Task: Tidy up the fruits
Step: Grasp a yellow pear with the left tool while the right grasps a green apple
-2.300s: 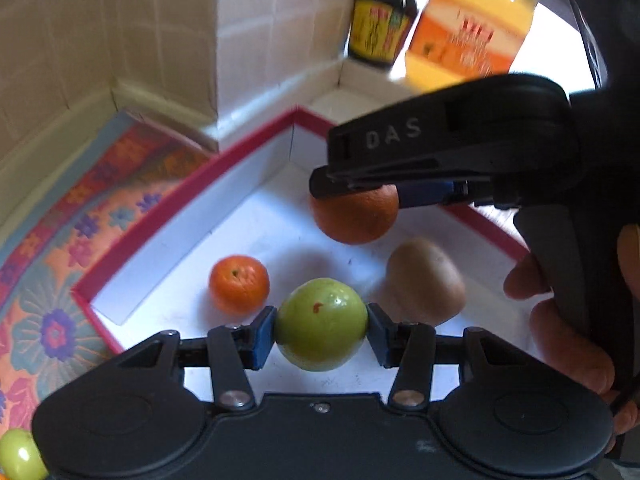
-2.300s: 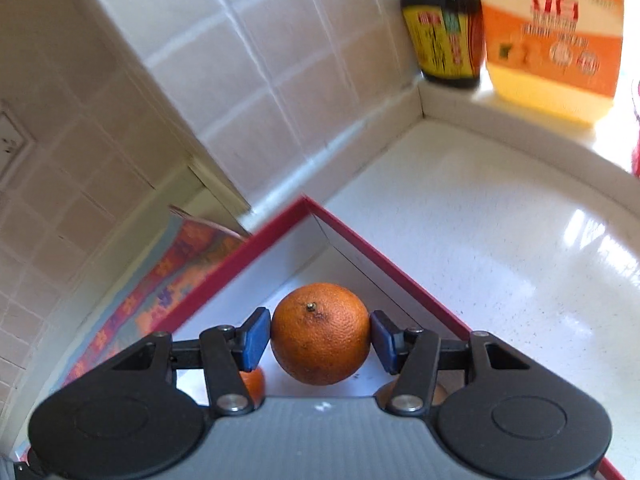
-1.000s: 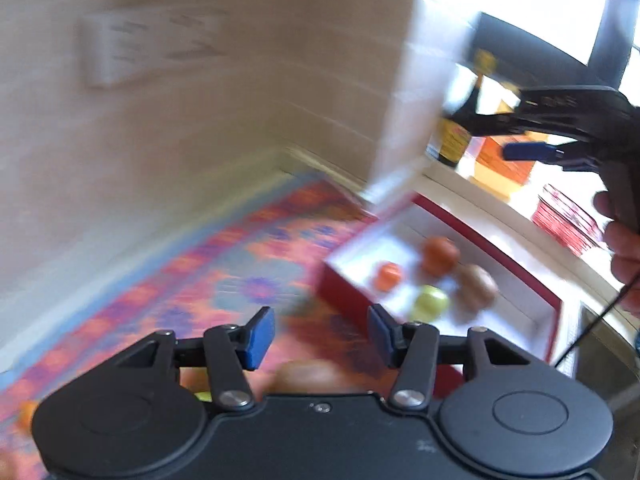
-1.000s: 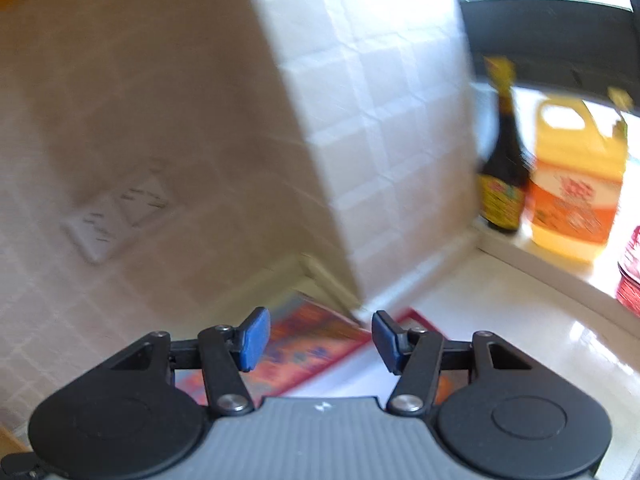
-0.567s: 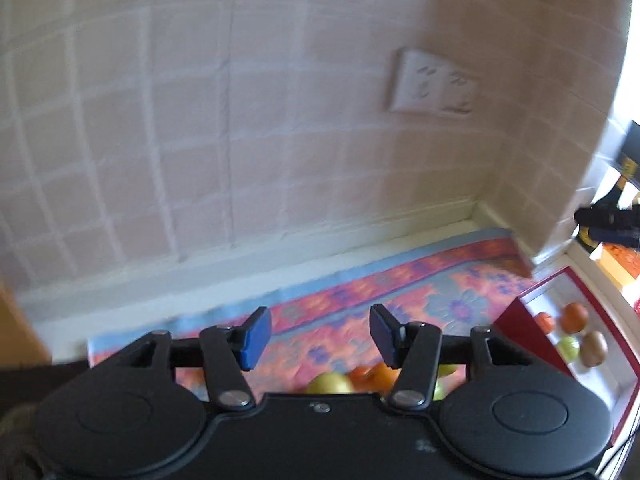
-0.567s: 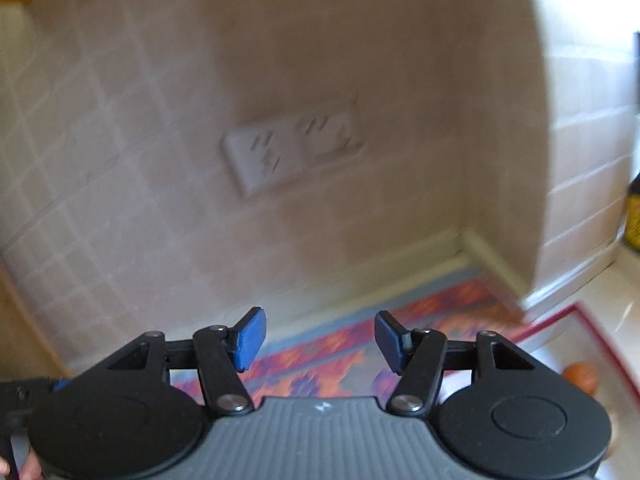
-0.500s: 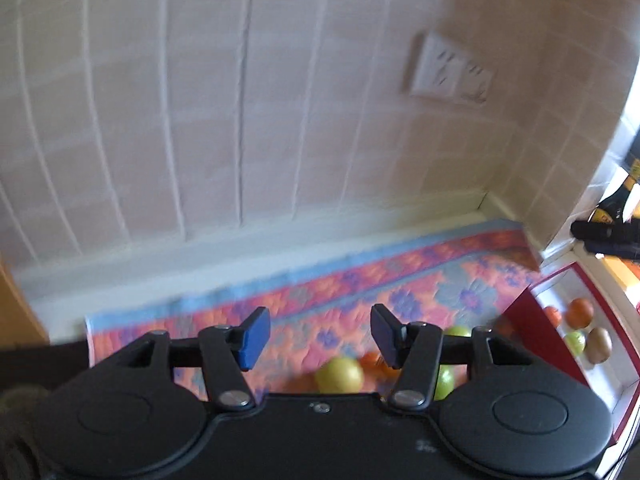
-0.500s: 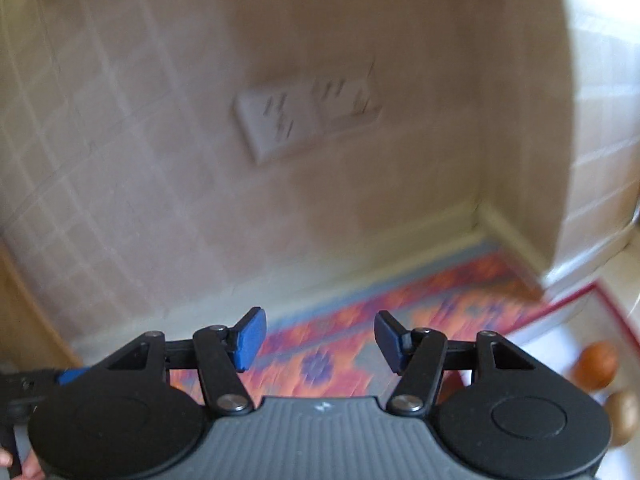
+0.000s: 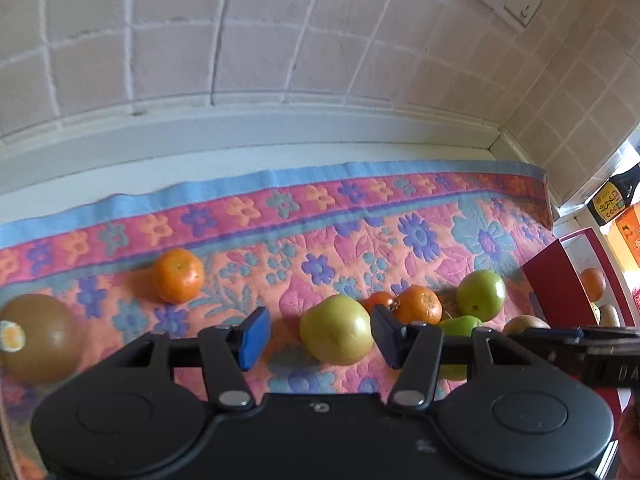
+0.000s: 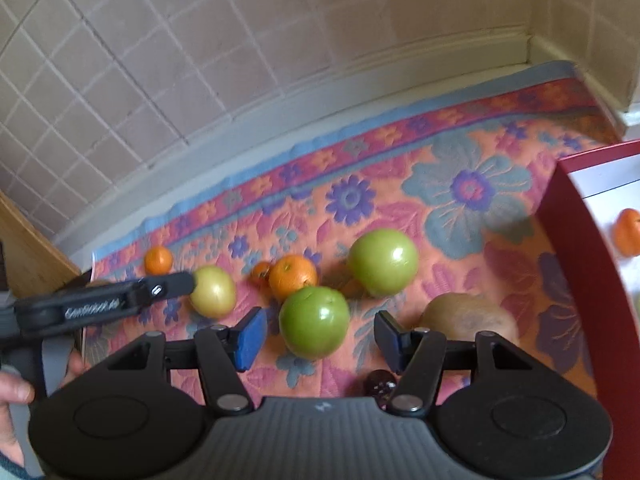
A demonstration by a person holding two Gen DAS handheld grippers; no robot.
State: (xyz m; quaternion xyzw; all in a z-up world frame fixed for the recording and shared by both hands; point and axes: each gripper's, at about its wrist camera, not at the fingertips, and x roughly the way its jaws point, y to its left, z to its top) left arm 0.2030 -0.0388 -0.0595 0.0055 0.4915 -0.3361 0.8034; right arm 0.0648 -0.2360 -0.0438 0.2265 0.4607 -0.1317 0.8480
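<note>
Fruits we had carried sat in the red box. Both grippers came back empty: left gripper fingers open around a yellow-green apple, right gripper open around a green apple on the flowered mat.

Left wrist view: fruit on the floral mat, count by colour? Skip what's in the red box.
Orange fruits: 3
Green fruits: 3
Brown fruits: 2
Total: 8
</note>
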